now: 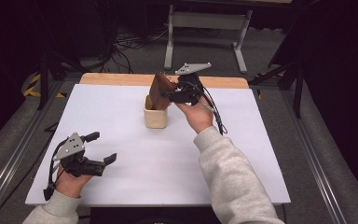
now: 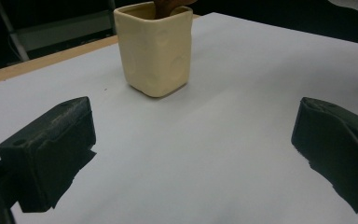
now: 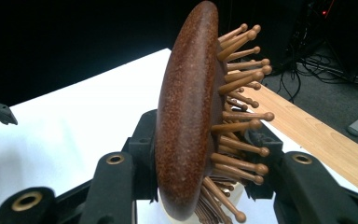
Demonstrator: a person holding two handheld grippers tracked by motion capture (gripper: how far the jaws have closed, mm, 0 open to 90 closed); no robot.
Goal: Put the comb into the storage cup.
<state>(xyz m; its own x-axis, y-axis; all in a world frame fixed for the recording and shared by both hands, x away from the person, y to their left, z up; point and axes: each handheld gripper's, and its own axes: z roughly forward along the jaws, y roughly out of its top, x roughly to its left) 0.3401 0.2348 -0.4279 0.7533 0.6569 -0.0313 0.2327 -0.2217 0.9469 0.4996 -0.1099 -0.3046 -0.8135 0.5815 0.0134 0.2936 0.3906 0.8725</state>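
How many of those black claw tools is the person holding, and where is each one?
2. The left gripper hovers open over the near-left of the white table. The right gripper is at the far middle, shut on a wooden hairbrush standing in the cream cup.

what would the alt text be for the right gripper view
A brown wooden hairbrush with round-tipped wooden pins stands on edge, clamped between the black fingers of the right gripper, its pins pointing to the view's right. Behind it lie the white tabletop, a strip of light wooden board and a dark room with cables on the floor.
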